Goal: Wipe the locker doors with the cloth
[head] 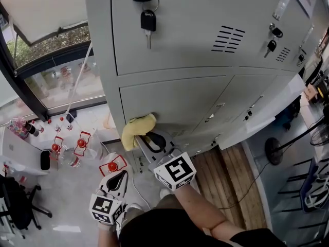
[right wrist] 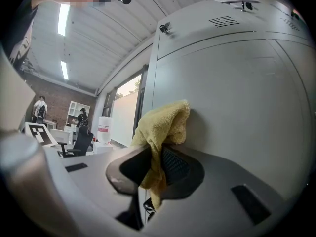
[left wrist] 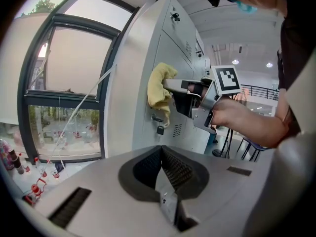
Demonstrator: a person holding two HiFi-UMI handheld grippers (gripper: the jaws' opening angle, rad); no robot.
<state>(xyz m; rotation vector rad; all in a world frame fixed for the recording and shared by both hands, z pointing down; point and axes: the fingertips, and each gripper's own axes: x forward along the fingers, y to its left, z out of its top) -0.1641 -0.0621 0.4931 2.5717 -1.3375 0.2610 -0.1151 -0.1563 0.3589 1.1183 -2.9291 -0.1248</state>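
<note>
Your cloth (head: 138,129) is a yellow terry rag, bunched into a soft wad and pinched between the jaws of your right gripper (right wrist: 160,164), with a loose tail hanging below them. Its bunched end presses against the pale grey lower door (head: 180,99), near that door's top left corner, just under the seam with the upper door (head: 195,30). Both locker doors are shut; the upper one carries a key (head: 148,22) hanging in its lock and a patch of vent slots (head: 227,39).
</note>
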